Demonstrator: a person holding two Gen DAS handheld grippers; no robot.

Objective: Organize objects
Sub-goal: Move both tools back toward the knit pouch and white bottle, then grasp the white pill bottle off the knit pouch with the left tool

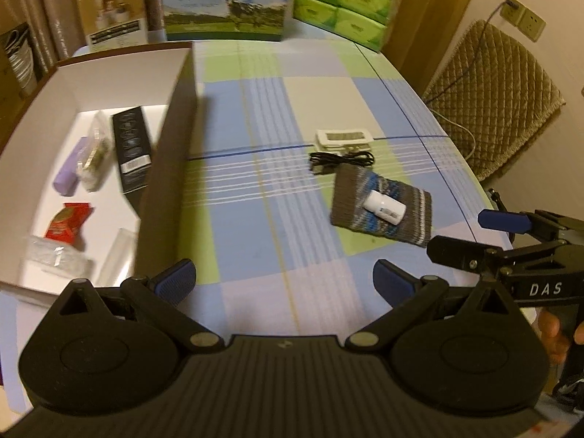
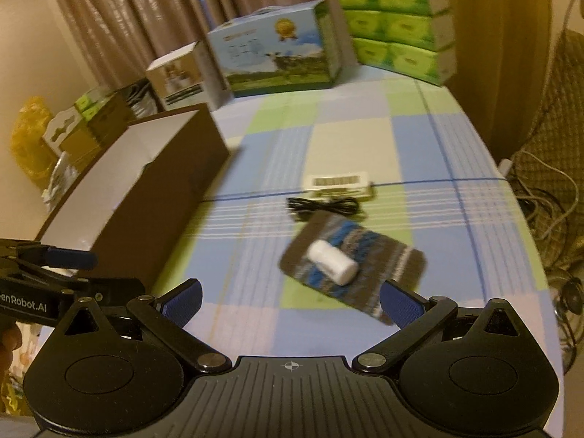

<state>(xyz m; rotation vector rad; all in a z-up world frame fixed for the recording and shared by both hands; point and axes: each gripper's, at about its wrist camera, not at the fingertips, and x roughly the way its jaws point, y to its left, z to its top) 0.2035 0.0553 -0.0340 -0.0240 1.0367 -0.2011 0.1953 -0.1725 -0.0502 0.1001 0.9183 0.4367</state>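
Hovering wide open and empty, the left gripper (image 1: 284,277) and right gripper (image 2: 290,301) flank a white bottle (image 2: 332,262) lying on a knitted pouch (image 2: 394,261), right of the brown box (image 1: 164,168).

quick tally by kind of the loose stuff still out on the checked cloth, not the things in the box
white bottle: 1, lying on the pouch
knitted pouch: 1
black cable: 1
white flat device: 1
total: 4
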